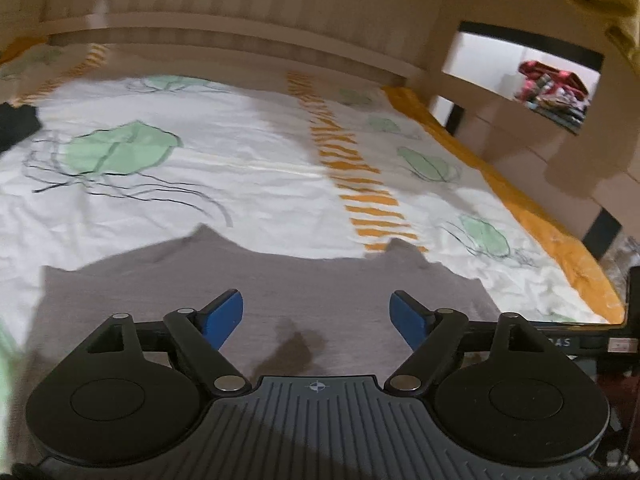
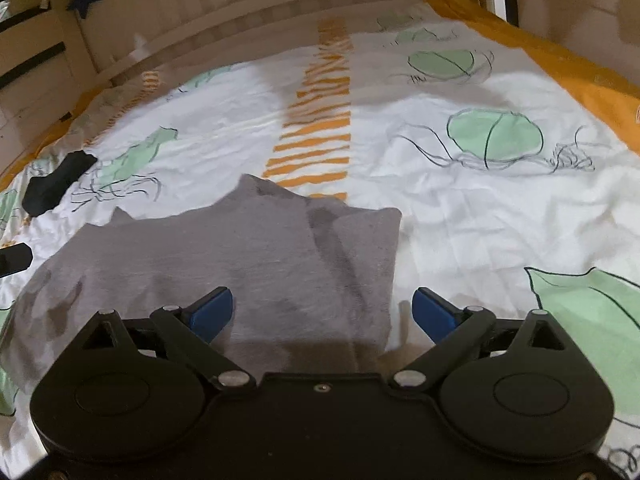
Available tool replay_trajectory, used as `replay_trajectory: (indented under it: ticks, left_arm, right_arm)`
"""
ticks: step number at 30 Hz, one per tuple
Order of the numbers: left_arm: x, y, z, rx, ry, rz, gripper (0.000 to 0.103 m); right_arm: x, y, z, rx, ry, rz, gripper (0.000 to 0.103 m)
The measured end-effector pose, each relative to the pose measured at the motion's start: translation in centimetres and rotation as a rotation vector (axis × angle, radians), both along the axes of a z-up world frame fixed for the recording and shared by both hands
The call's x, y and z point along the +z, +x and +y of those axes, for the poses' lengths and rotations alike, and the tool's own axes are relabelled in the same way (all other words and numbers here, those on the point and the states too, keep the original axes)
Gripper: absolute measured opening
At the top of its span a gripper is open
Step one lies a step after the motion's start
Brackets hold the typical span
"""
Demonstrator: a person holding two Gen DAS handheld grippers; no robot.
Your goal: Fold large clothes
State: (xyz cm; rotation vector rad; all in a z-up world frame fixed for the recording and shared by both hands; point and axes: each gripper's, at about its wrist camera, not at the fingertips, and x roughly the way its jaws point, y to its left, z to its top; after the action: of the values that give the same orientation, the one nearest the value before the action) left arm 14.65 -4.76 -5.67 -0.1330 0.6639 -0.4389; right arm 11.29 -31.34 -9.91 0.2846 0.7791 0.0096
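A grey garment (image 1: 256,284) lies flat on the bed's white patterned cover (image 1: 240,160). In the left wrist view my left gripper (image 1: 316,312) is open above the garment, its blue pads (image 1: 224,316) wide apart and holding nothing. In the right wrist view the same garment (image 2: 240,256) lies partly folded, with a doubled part along its right edge. My right gripper (image 2: 322,312) is open over that right edge, its blue pads (image 2: 434,312) apart and empty.
The cover (image 2: 460,216) has green shapes and an orange stripe (image 2: 316,136). A black cloth (image 2: 56,182) lies at the bed's left side. A slatted headboard (image 1: 240,0) stands behind. A shelf with folded clothes (image 1: 556,92) is at the right.
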Motion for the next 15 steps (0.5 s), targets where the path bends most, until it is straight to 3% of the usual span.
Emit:
replay_trajectory:
  ticks: [5,7,9,12,15]
  left_arm:
    - [-3.5,2.3,-2.1,0.009,0.054,0.077,0.08]
    - [-5.4,3.3,-2.3,0.0,0.067,0.125,0.087]
    - [-6.0,3.2,-2.4,-0.031,0.064,0.098,0.097]
    - [-5.9,2.5,-3.2,-0.043,0.125,0.078,0.098]
    - [-5.9,1.9,-3.1,-0.035,0.131,0.064,0.098]
  right_arm:
    - [-1.5,0.2,-0.5,-0.005,0.023,0.036,0.098]
    - [-1.7,0.2,-0.8,-0.009,0.043,0.038,0.099]
    - [-1.9,0.2,-1.0,-0.011,0.062,0.039,0.101]
    - [-2.2,0.1,-1.1,-0.011,0.078,0.039,0.102]
    - [-2.3,0.0,-1.1,-0.012,0.082,0.032,0.102]
